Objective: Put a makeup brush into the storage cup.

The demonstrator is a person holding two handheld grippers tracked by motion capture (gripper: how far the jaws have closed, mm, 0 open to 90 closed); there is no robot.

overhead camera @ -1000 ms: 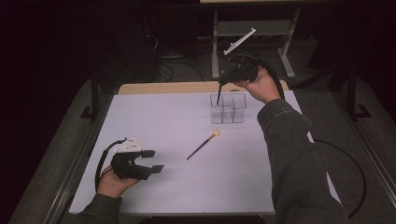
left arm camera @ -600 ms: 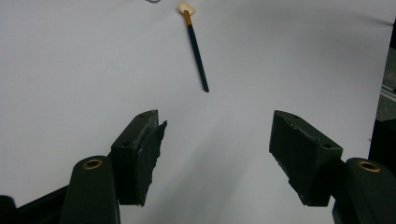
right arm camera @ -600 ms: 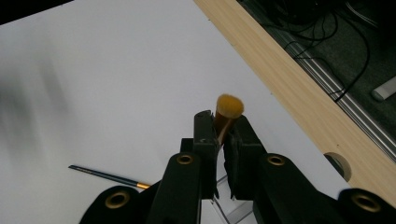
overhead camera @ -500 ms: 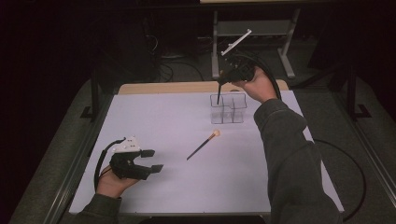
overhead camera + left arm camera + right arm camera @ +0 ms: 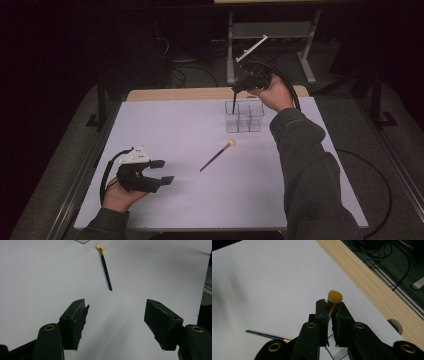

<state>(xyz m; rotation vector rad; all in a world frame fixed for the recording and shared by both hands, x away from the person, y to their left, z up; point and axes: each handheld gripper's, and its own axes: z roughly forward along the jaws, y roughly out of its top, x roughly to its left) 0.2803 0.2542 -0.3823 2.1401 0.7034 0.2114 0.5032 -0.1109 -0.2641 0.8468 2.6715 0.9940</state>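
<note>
Two brushes on a white-topped table [image 5: 165, 125]. First: a brush with an orange tuft [image 5: 334, 298], clamped by its ferrule between the closed jaws of the right gripper [image 5: 243, 85], tuft standing clear above the fingertips, dark handle hanging down into the clear compartmented organizer [image 5: 244, 116] near the far edge. Second: a dark-handled brush with a pale tip [image 5: 216, 155], lying flat at mid-table, nearer the organizer than the near edge. Left gripper [image 5: 162, 171] rests near the near left corner, jaws wide apart with nothing between them, well apart from the second brush.
</note>
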